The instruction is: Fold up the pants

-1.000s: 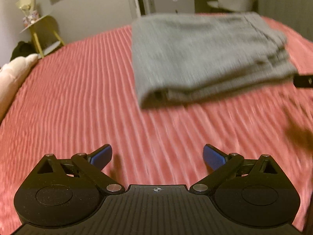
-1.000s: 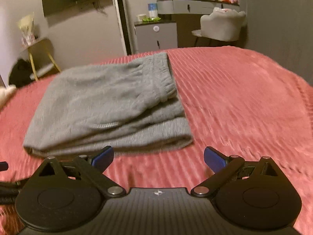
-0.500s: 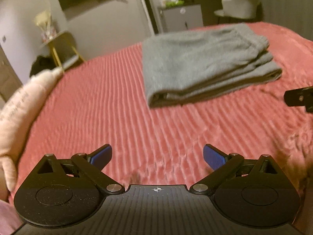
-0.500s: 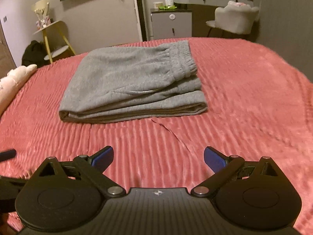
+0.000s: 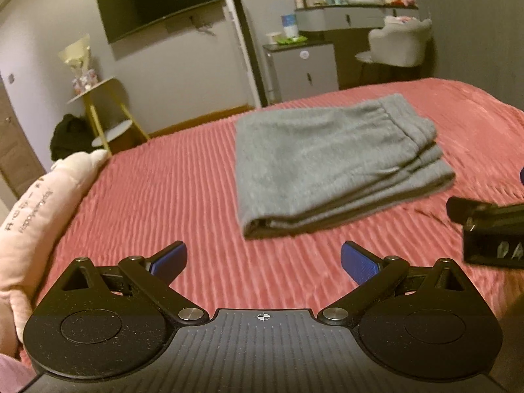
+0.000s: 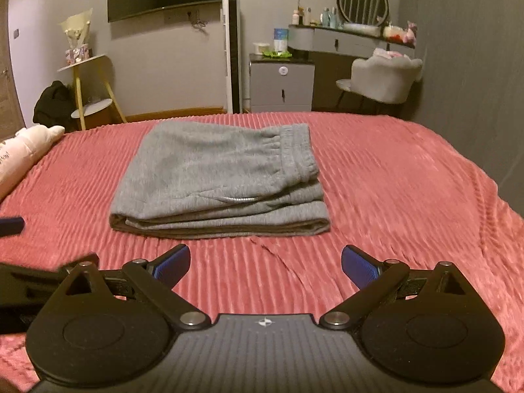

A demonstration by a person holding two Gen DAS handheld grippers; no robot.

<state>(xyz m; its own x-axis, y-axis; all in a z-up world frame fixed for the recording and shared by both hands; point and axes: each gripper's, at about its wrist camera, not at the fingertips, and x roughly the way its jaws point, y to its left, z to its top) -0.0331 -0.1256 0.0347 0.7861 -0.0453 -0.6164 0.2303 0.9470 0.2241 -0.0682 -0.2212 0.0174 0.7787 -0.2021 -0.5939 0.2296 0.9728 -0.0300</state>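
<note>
On the red ribbed bedspread point(image 5: 170, 196), in the left wrist view, the grey sweatpants point(image 5: 330, 167) are lying folded into a thick rectangle, with the folded edge turned to the camera and the elastic waistband on the far right side. The left gripper point(image 5: 263, 257) is hovering above the bedspread, in front of the sweatpants and apart from them; its blue fingers point(image 5: 168, 259) are standing wide apart and are holding nothing. Left of the sweatpants, at the edge of the bed, a pink plush pillow point(image 5: 36, 216) is lying. Right of the sweatpants, part of the right gripper point(image 5: 488, 229) is showing.

Before the sweatpants point(image 6: 219, 177) in the right wrist view, the right gripper point(image 6: 265, 262) is also hovering over the bedspread point(image 6: 402, 190), its blue fingers point(image 6: 358, 266) spread wide and empty. The sweatpants are lying flat and centred, touching no gripper. Behind the sweatpants, past the bed, a grey cabinet point(image 6: 281, 86) and a grey chair point(image 6: 383, 78) are standing.
</note>
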